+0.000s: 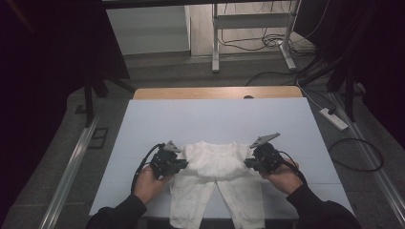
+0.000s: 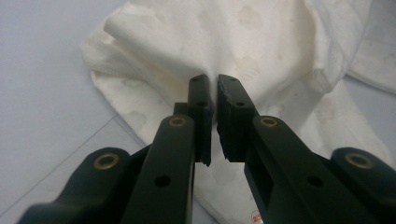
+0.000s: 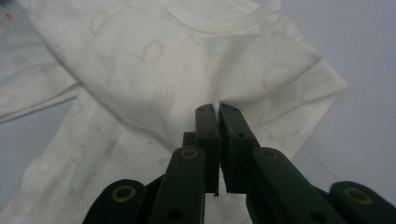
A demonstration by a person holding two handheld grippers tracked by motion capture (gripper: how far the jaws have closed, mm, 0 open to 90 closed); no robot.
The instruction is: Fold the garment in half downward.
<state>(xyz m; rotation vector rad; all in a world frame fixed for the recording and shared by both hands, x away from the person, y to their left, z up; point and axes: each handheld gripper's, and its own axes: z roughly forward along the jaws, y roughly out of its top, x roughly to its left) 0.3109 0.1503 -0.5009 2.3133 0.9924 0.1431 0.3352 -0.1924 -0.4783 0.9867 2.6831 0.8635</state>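
We hold a two-fingered gripper in each hand over a small white garment (image 1: 217,176) that lies on the pale surface (image 1: 157,124), near the edge closest to us. The garment is our landmark: its two trouser-like legs run toward us and hang past the near edge of the surface, while its wider upper part lies bunched farther in.

Our left gripper (image 1: 177,164) sits at the garment's left upper edge, our left hand (image 1: 150,183) behind it. In the left gripper view the fingers (image 2: 201,105) stand almost together with only a thin slit between them, their tips meeting a raised fold of the cloth (image 2: 219,42). They are closed, and the cloth rises in a ridge straight from their tips; whether the fabric is truly caught in the slit we cannot tell for sure.

Our right gripper (image 1: 249,162) sits at the garment's right upper edge, our right hand (image 1: 284,176) behind it. In the right gripper view its fingers (image 3: 208,123) are pressed together, with a small tuft of white fabric pinched at their tips. The cloth (image 3: 154,60) pulls into creases that fan out from that spot, and a stitched neckline curves just beyond.

A grey three-cornered plate (image 1: 264,139) tops the right gripper, tilted up above the garment's right corner.
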